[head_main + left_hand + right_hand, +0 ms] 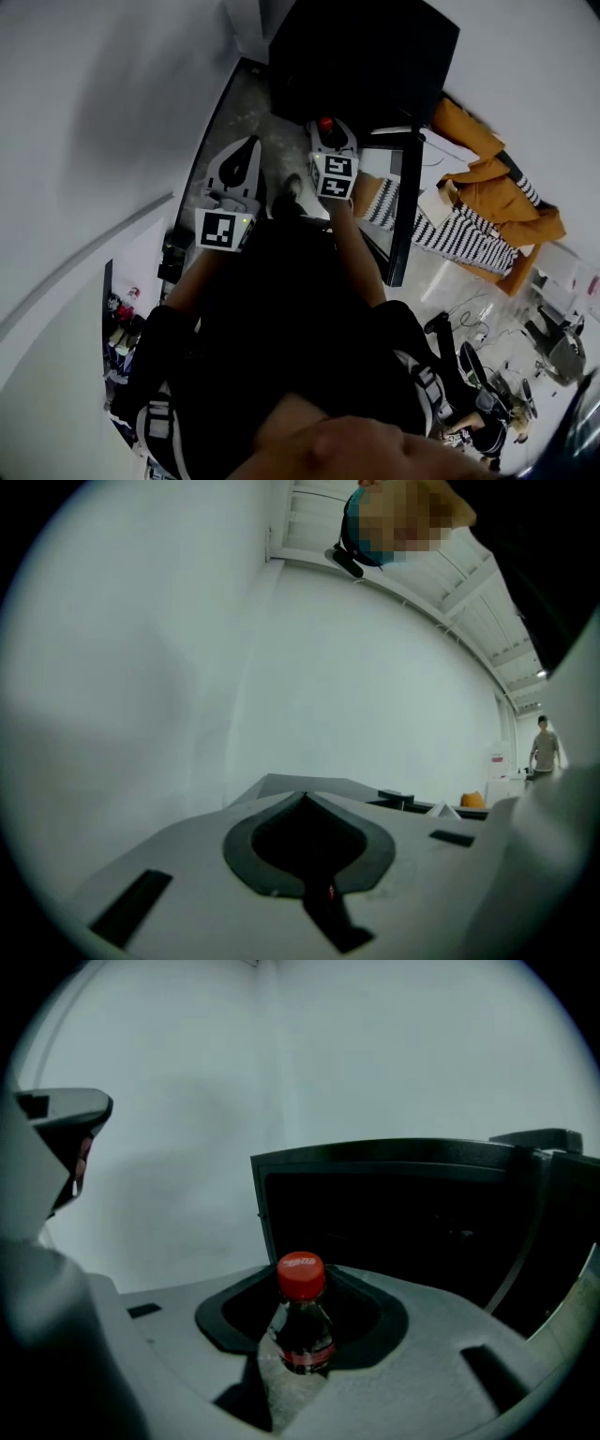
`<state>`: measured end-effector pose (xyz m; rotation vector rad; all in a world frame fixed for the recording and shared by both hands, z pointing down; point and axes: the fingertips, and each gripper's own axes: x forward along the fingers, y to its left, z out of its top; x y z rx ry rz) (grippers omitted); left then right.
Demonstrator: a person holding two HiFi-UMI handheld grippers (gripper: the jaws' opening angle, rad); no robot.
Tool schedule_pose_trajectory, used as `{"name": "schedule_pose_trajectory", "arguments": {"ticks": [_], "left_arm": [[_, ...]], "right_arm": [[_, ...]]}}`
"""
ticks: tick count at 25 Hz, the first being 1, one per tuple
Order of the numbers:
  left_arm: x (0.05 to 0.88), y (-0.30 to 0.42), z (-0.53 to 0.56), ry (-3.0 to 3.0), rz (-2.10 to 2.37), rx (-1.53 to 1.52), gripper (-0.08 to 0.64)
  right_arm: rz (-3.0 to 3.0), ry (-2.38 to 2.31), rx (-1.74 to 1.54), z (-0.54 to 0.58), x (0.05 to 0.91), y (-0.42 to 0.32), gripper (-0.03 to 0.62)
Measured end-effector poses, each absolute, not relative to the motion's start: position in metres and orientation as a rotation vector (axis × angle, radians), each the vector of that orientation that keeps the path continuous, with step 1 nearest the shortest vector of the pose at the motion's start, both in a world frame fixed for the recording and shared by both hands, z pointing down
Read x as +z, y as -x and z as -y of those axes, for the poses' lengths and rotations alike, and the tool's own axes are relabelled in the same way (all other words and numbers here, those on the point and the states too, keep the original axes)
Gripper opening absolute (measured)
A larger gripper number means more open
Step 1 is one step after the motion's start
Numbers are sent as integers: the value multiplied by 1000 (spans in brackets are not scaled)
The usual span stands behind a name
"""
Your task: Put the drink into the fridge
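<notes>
The drink is a small dark cola bottle with a red cap. It stands upright between the jaws of my right gripper, which is shut on it. In the head view the bottle's cap shows at the tip of the right gripper, just in front of the black fridge. The fridge is open, with a dark interior straight ahead of the bottle. My left gripper hangs to the left, its jaws shut with nothing in them.
The open fridge door stands to the right of the right gripper. Orange and striped clothes lie beyond it. A white wall runs along the left. A person stands far off in the left gripper view.
</notes>
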<state>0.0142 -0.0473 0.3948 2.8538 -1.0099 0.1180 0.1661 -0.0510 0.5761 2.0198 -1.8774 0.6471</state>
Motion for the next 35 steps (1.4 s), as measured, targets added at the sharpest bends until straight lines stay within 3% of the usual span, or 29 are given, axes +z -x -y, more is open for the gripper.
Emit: {"name": "schedule_pose_trajectory", "arguments": {"ticks": [35], "left_arm": [[414, -15, 86, -2863, 973, 76, 5]], "right_arm": [[1758, -2014, 647, 169, 682, -207, 143]]}}
